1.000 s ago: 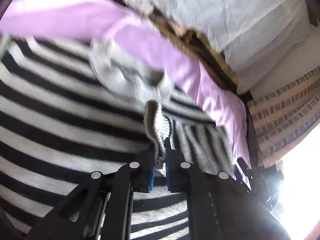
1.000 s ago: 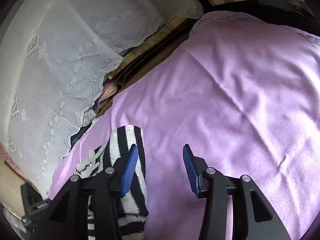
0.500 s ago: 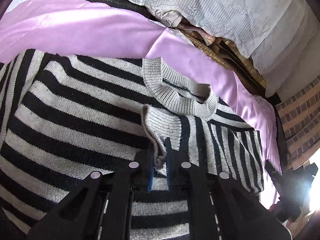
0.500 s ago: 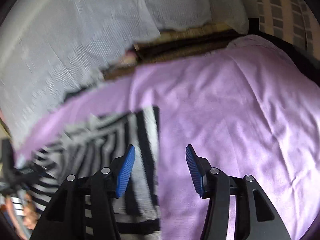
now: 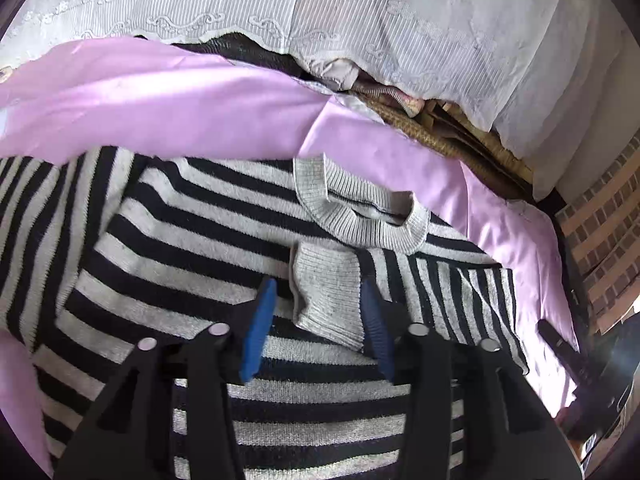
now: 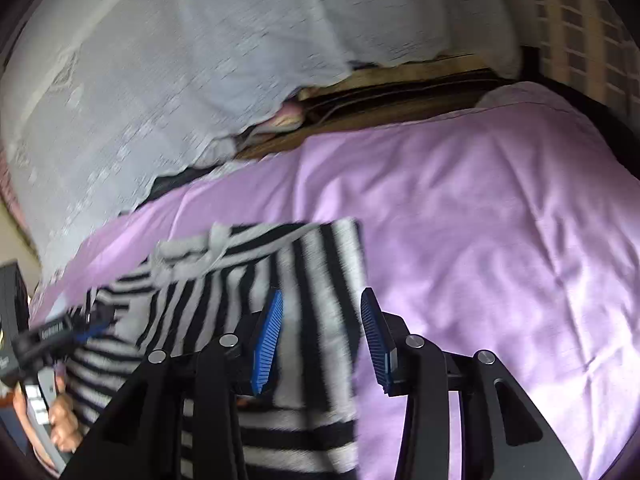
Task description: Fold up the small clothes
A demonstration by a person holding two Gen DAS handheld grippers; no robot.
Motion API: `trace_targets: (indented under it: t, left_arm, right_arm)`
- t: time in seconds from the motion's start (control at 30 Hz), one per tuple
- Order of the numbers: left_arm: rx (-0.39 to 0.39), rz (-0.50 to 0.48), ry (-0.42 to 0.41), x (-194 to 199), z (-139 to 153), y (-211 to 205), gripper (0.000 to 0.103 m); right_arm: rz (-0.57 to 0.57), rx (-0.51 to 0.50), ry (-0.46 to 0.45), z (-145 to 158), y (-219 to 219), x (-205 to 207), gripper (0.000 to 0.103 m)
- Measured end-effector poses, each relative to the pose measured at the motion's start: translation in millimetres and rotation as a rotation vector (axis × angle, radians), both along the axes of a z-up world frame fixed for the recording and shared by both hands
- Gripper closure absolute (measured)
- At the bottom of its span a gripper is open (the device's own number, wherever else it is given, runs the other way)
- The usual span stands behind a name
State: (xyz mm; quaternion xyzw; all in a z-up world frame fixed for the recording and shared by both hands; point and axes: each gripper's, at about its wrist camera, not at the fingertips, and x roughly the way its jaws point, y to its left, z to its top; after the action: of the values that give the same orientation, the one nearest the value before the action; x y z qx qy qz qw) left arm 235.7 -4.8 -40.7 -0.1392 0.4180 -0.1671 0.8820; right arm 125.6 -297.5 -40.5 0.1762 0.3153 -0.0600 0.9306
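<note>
The left gripper [image 5: 318, 320] is spread, its jaws either side of the grey cuff [image 5: 328, 296] lying on the striped sweater [image 5: 192, 240]. The right gripper [image 6: 322, 338] hangs spread over the sweater's edge. The sweater lies on the purple bed [image 6: 500, 240]. Soft, light and floppy, it is probably best pinched at ribbed cuffs or hems.

The sweater [image 5: 208, 240] lies on the bedsheet [image 5: 168, 100], its sleeve cuff [image 5: 326, 292] folded onto its front just before the collar [image 5: 360, 220], with the lace cloth [image 5: 360, 20] behind the sweater beyond the bedsheet.
</note>
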Motion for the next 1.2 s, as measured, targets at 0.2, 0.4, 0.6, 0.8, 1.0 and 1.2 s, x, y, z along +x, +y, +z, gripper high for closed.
trace_targets:
  t: [0.2, 0.4, 0.6, 0.8, 1.0, 1.2]
  left_arm:
    - [0.109, -0.004, 0.093, 15.7, -28.9, -10.3, 0.055]
    - [0.074, 0.0, 0.092, 6.8, -20.7, 2.9, 0.055]
    - [0.067, 0.139, 0.047, -8.9, 1.0, 84.2, 0.043]
    - [-0.067, 0.296, 0.108, -16.3, -13.4, 193.8, 0.042]
    - [-0.319, 0.361, 0.132, -20.3, -9.6, 253.5, 0.043]
    - [-0.278, 0.469, 0.137, -24.4, 1.6, 290.8, 0.04]
  right_arm:
    - [0.038, -0.005, 0.12, -27.8, 4.5, 18.1, 0.058]
    - [0.085, -0.005, 0.081, -26.0, 12.0, 12.2, 0.027]
    - [0.009, 0.2, 0.038, -37.0, -20.0, -2.3, 0.014]
    - [-0.043, 0.261, -0.023, -38.1, -32.3, -13.0, 0.014]
    - [-0.122, 0.221, -0.132, -11.8, -31.1, -41.2, 0.016]
    - [0.079, 0.241, -0.079, 4.8, 38.7, -16.1, 0.021]
